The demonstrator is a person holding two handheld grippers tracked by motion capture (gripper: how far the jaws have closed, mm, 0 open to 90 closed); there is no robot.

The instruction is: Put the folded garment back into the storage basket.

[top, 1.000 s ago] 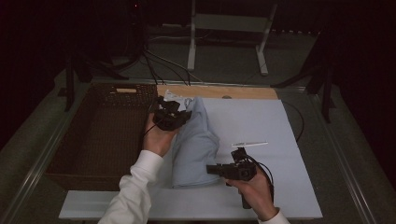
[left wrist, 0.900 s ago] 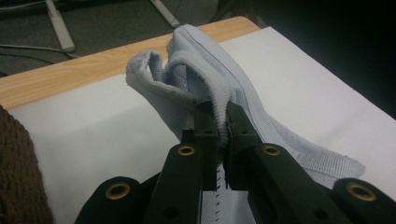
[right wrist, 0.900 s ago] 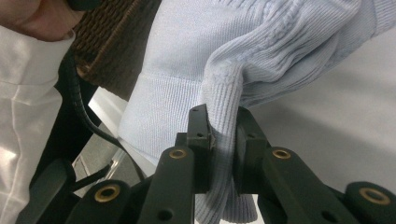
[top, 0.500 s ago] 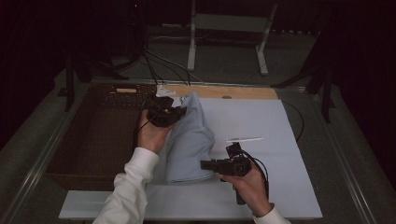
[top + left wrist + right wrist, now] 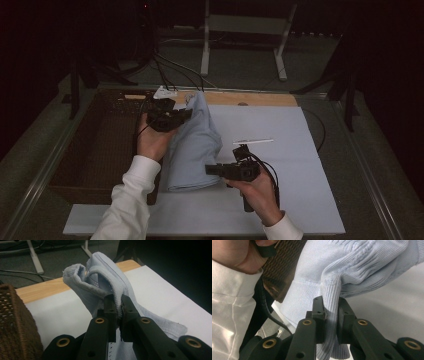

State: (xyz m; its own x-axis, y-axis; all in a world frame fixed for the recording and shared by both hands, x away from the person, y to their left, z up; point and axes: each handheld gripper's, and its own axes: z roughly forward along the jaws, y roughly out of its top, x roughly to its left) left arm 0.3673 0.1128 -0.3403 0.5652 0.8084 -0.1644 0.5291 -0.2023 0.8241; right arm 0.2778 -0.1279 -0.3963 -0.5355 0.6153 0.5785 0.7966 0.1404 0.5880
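High view: the pale-blue ribbed knit garment (image 5: 192, 147) lies along the white sheet's (image 5: 280, 130) left edge beside the wicker basket (image 5: 95, 145); open sheet spreads rightward. Left gripper (image 5: 184, 114) pinches its far end, right gripper (image 5: 210, 169) clamps the near cuff.

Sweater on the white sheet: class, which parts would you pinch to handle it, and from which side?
Pinch the thick ribbed edges. The left claw grips the sweater at its far, bunched end; the right claw grips a ribbed band, coming from the right. Those folded bands stand up and fit between the jaws.
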